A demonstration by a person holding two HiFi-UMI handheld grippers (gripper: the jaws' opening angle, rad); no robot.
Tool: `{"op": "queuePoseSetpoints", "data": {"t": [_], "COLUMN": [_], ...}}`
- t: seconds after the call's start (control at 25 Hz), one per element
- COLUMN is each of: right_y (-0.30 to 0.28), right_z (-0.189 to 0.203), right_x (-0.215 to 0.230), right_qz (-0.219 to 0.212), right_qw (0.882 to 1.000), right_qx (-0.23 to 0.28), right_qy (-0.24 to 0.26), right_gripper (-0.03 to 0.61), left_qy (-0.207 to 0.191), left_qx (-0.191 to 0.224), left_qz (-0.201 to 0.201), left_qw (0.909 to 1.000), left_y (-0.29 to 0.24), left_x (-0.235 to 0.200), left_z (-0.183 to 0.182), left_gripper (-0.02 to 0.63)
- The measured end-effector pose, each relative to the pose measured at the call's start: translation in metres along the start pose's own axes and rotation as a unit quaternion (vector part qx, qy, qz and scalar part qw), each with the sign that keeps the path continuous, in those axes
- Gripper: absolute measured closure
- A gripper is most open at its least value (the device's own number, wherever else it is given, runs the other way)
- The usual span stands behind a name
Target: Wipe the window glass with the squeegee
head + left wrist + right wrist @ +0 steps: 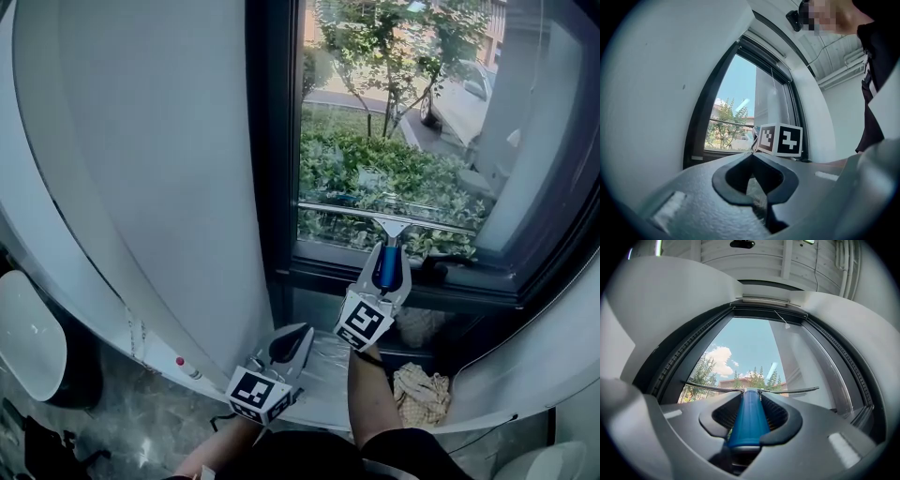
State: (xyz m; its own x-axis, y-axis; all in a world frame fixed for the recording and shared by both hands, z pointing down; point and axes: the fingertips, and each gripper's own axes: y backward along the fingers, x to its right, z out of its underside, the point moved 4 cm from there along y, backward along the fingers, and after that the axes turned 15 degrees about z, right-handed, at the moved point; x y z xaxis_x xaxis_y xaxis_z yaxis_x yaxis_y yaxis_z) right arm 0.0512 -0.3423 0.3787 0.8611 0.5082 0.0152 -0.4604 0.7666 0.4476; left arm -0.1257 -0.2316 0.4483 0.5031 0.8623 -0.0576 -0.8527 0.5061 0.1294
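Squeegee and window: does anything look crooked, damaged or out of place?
Nothing stands out. The squeegee sits nearly level on the glass, its blue handle clamped in the right gripper. A crumpled cloth lies below the sill.

The dark metal window frame (272, 141) stands between the white plaster wall (141, 141) at left and the clear window glass (394, 112) at right. The blue-handled squeegee (383, 268) sits between the jaws of the grey right gripper (387, 251), with its blade touching the low part of the glass. The grey left gripper (296, 333), jaws together, is nearer and to the left, before the wall. A beige crumpled cloth (420, 394) lies near right, below the sill.
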Motion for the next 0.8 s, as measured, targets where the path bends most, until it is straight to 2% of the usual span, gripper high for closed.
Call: {"op": "queuePoseSetpoints", "data": {"t": [0.8], "right_y": [0.009], "right_z": [0.014], "right_x": [0.002], "right_qz": [-0.003], "right_qw": [0.999], "right_qx": [-0.042], "right_qy": [-0.002], "right_gripper": [0.451], "left_qy": [0.001], "left_qx": [-0.002], "left_qz": [-0.002], "left_qw": [1.0000], "left_y": [0.010], "left_x": [0.008], "left_z": [-0.001], "left_gripper": [0.614]}}
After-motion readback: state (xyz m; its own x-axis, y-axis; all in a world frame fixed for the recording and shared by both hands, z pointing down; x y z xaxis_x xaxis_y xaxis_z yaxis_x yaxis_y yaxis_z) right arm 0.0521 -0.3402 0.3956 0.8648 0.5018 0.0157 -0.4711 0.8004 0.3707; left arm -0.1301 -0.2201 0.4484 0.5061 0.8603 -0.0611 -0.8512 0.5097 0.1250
